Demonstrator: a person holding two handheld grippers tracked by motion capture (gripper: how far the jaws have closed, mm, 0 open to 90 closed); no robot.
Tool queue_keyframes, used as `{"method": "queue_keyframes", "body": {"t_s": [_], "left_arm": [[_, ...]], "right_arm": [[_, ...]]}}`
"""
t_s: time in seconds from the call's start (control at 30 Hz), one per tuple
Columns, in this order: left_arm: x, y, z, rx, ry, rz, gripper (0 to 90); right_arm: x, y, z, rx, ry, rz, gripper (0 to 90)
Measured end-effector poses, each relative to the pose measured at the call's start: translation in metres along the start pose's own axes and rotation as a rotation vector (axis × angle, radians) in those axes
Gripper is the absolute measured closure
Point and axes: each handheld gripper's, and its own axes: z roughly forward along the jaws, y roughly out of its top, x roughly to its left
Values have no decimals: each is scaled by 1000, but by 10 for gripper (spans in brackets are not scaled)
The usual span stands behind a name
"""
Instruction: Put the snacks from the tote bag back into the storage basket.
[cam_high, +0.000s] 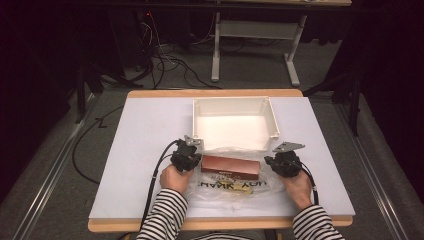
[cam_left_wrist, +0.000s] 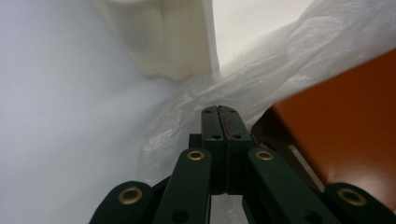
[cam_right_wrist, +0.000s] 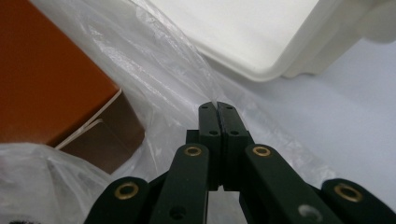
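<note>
Pinching the clear plastic bag (cam_high: 231, 186) at both ends: left gripper (cam_high: 189, 156) and right gripper (cam_high: 280, 162) jaws pressed together on film | brown box (cam_high: 230, 167) lying at lower centre, partly in the bag | white bin (cam_high: 235, 123) above sitting unfilled | bagging seemingly still under way

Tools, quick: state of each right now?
Left tool: shut on the clear plastic bag, beside the brown box.
Right tool: shut on the same bag's other edge.

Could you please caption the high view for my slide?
Both claws, left and right, pinch the plastic bag around a brown box.
</note>
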Motion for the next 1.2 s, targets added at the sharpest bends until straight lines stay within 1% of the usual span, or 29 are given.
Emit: {"method": "queue_keyframes", "body": {"t_s": [0.07,0.1,0.17,0.27,0.33,0.4,0.5,0.57,0.6,0.7,0.83,0.97,1.03,1.07,1.1,1.13,1.17,1.2], "left_arm": [[-2,-6,0,-4,-8,-7,900],[-3,-8,-2,-6,-10,-8,900],[-5,-11,-4,-2,-11,-1,900],[-8,-15,-7,-2,-14,-6,900],[-11,-17,-8,4,-12,2,900],[-15,-18,-9,5,-9,9,900],[-16,-21,-9,-3,-19,4,900],[-16,-24,-10,-11,-22,-5,900],[-16,-24,-11,-11,-27,-7,900],[-17,-26,-12,-13,-25,-4,900],[-16,-28,-12,-28,-24,-10,900],[-15,-30,-13,-35,-20,-11,900],[-13,-29,-12,-36,-10,-2,900],[-11,-28,-12,-36,-4,-4,900],[-8,-28,-12,-34,2,-2,900],[-7,-27,-12,-33,11,3,900],[-5,-27,-12,-31,16,3,900],[-4,-26,-12,-29,17,1,900]], "right_arm": [[0,-3,1,2,20,0,897],[0,-3,-2,-5,26,0,868],[2,-3,-9,-36,49,10,798],[9,-2,-32,-110,82,18,719],[13,-2,-44,-139,98,23,670],[20,-3,-55,-161,114,12,637],[29,-4,-63,-173,141,-10,582],[33,-6,-64,-166,155,-20,569],[35,-8,-62,-157,159,-28,570],[38,-14,-56,-123,148,-54,592],[35,-25,-50,-85,150,-65,713],[32,-35,-45,-17,124,-100,823],[29,-39,-43,14,97,-110,865],[25,-42,-41,33,76,-112,879],[20,-47,-38,49,68,-97,886],[15,-51,-37,32,84,-76,888],[11,-53,-38,29,91,-47,889],[12,-53,-39,31,70,-56,889]]}}
